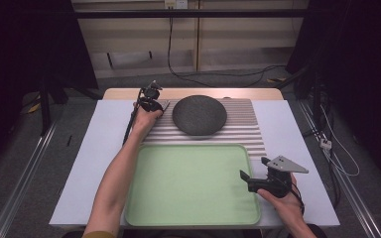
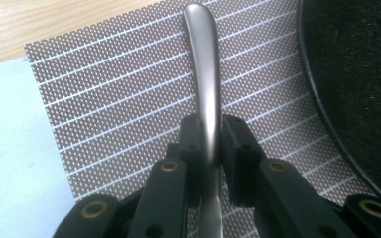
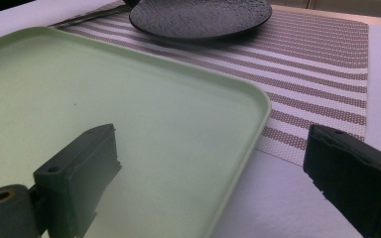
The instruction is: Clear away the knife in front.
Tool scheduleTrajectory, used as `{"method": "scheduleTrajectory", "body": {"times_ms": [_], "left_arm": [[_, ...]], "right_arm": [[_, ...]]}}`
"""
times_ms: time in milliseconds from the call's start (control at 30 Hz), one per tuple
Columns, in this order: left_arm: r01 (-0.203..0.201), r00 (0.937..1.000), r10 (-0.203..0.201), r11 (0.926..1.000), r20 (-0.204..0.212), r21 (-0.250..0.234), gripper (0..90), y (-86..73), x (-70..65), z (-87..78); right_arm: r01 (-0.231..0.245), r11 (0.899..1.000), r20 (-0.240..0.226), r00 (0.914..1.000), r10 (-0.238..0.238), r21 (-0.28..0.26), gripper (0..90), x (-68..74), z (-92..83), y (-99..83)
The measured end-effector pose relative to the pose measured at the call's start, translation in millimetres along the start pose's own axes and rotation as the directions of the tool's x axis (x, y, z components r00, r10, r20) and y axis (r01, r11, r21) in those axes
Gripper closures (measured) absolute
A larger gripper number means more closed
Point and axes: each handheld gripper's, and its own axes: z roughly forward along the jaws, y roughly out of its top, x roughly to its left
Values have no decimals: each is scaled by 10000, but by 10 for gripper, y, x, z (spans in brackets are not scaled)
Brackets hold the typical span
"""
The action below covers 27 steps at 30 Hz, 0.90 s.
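Observation:
My left gripper (image 1: 152, 102) is at the back left corner of the striped placemat (image 1: 238, 130), just left of the dark round plate (image 1: 199, 115). In the left gripper view its jaws (image 2: 211, 136) are shut on the handle of a silver metal utensil (image 2: 204, 74), whose rounded end points away over the placemat (image 2: 119, 99). The utensil's working end is hidden under the gripper. My right gripper (image 1: 246, 178) rests at the right edge of the pale green tray (image 1: 188, 184). It is open with nothing between its jaws (image 3: 213, 173), one over the tray (image 3: 129, 119) and one outside it.
The dark plate (image 3: 201, 17) lies on the placemat (image 3: 317, 74) behind the tray, and its rim (image 2: 357, 74) is close to the right of the held utensil. A white table surface (image 1: 106, 148) surrounds the mat and tray. Cables trail on the floor behind.

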Motion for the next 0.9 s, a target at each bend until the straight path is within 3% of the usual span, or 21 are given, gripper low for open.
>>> {"method": "scheduleTrajectory", "body": {"times_ms": [200, 300, 467, 900], "left_arm": [[-173, 9997, 173, 9998, -147, -10, 802, 3, -25, -107], [-462, 9987, 463, 9989, -213, 54, 802, -3, -30, -173], [-526, 9986, 523, 9982, -128, -276, 802, -12, -67, -319], [-753, 9972, 750, 9956, -77, -556, 802, -166, -172, -640]], "right_arm": [[16, 10000, 10, 10000, -16, 1, 68, 1, -2, 0], [40, 10000, 5, 10000, -40, -7, 68, 0, -8, 0], [73, 10000, 3, 10000, -73, -53, 67, 0, -11, 2], [14, 10000, -50, 10000, -15, -79, 69, 1, -5, 11]]}}
